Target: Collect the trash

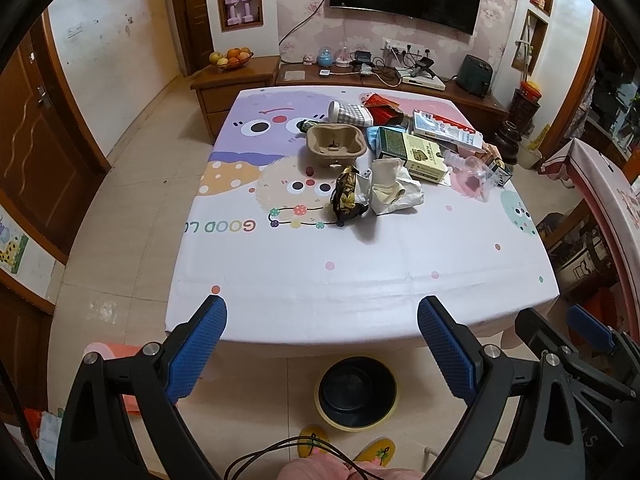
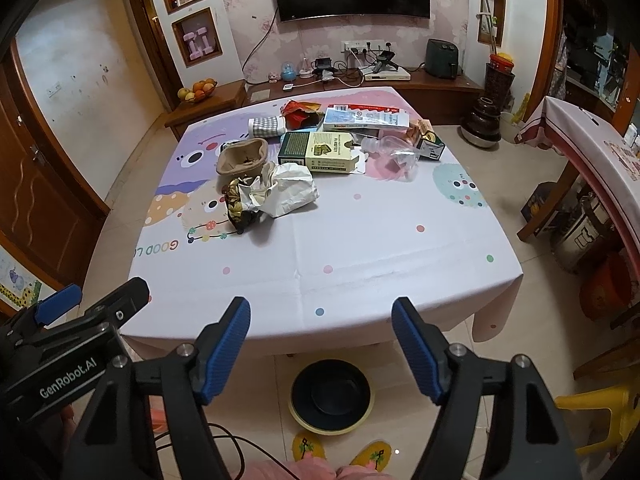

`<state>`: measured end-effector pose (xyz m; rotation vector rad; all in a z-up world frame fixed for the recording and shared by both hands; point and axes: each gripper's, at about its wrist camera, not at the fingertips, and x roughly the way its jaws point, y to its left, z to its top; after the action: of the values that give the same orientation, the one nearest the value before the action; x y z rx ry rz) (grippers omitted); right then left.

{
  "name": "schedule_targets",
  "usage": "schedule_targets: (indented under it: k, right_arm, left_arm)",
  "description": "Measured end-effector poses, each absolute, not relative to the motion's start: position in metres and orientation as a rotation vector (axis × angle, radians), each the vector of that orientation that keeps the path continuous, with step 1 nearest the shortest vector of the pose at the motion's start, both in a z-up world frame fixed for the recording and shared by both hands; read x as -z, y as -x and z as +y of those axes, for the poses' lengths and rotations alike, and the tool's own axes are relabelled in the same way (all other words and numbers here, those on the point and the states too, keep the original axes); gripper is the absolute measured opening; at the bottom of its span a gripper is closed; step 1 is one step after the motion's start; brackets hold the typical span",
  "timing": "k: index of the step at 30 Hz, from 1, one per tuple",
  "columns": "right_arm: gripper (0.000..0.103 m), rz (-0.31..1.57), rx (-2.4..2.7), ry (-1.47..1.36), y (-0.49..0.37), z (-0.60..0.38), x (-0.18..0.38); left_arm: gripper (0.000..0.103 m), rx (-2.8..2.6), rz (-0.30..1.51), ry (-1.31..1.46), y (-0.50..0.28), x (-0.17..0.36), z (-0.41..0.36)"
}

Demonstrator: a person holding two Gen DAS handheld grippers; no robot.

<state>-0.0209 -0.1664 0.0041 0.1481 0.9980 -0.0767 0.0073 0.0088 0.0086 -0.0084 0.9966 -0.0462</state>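
Note:
Trash lies in a heap on the far half of the table (image 1: 360, 280): a dark foil wrapper (image 1: 347, 198), crumpled white paper (image 1: 394, 192), a brown pulp cup holder (image 1: 335, 145), a green and cream carton (image 1: 414, 154), a checked cup (image 1: 352, 114) and a clear plastic bottle (image 1: 472, 168). The same heap shows in the right wrist view, with wrapper (image 2: 240, 204), paper (image 2: 290, 188) and carton (image 2: 320, 151). My left gripper (image 1: 322, 312) hangs open over the near table edge, holding nothing. My right gripper (image 2: 321, 312) is open beside it, also with nothing between its fingers.
A black bin with a yellow rim (image 1: 356, 392) stands on the floor under the near table edge, also the bin (image 2: 331, 396). The person's yellow slippers (image 2: 344, 450) are below it. A second covered table (image 2: 600, 148) and a yellow stool (image 2: 600, 408) stand at right.

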Motion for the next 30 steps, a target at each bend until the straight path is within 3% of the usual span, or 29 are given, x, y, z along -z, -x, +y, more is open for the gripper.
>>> schedule_targets:
  k: [16, 30]
  right_arm:
    - [0.064, 0.999, 0.080, -0.155, 0.011, -0.157, -0.002]
    - [0.061, 0.966, 0.070, -0.139, -0.030, -0.163, -0.016]
  left_arm:
    - [0.095, 0.066, 0.983, -0.002, -0.018, -0.005, 0.015]
    - [0.095, 0.076, 1.031, 0.104, -0.079, 0.000, 0.048]
